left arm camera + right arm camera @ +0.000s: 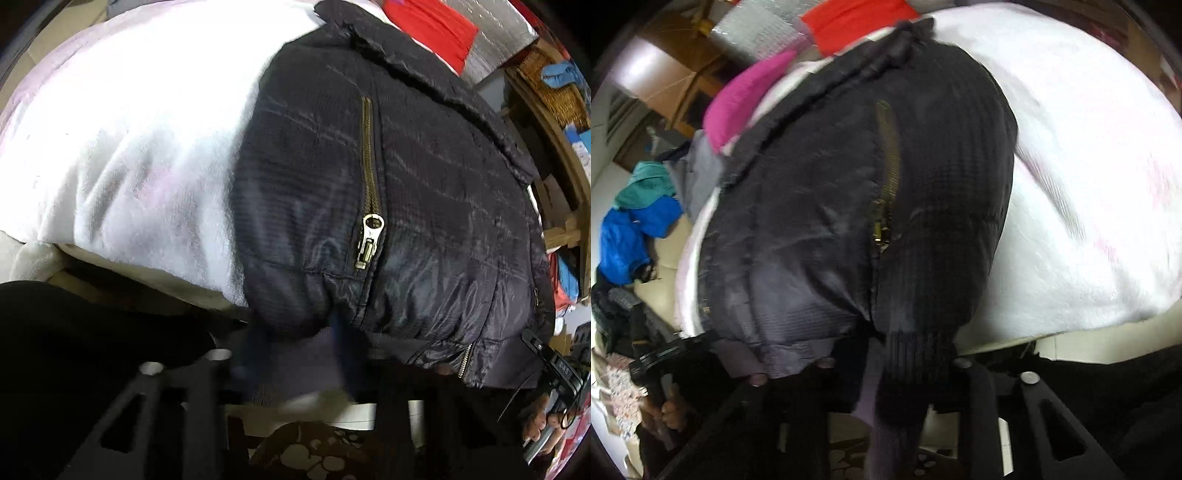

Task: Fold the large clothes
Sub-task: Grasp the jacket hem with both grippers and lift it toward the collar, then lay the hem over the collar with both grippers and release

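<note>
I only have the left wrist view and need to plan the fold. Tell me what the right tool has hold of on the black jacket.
Observer: The right tool appears clamped on the ribbed hem of the jacket, though the picture is blurred there.
Operator: Report what lies beyond the collar.
Observer: A magenta garment lies right beside the collar.

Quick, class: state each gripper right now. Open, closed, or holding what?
Left gripper: closed on the ribbed hem of the black jacket.
Right gripper: closed on the same jacket's hem.
</note>
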Action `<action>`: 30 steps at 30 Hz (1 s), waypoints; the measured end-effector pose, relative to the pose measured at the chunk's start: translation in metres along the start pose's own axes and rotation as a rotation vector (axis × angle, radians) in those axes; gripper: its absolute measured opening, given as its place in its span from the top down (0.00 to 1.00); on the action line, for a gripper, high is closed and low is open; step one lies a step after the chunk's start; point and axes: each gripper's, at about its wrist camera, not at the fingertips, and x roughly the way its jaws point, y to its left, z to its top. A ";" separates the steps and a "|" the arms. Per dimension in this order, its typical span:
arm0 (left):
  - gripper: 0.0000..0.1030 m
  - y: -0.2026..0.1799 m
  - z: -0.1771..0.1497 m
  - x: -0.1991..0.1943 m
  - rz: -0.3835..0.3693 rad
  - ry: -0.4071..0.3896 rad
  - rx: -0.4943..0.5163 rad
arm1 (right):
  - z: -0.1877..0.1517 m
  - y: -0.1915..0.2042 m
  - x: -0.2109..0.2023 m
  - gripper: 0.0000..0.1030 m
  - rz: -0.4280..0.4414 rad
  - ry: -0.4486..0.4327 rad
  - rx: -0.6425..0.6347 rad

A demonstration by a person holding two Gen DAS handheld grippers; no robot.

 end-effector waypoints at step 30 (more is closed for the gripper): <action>0.84 -0.047 0.021 -0.065 -0.226 -0.115 0.188 | 0.018 0.030 -0.042 0.81 0.265 -0.048 -0.101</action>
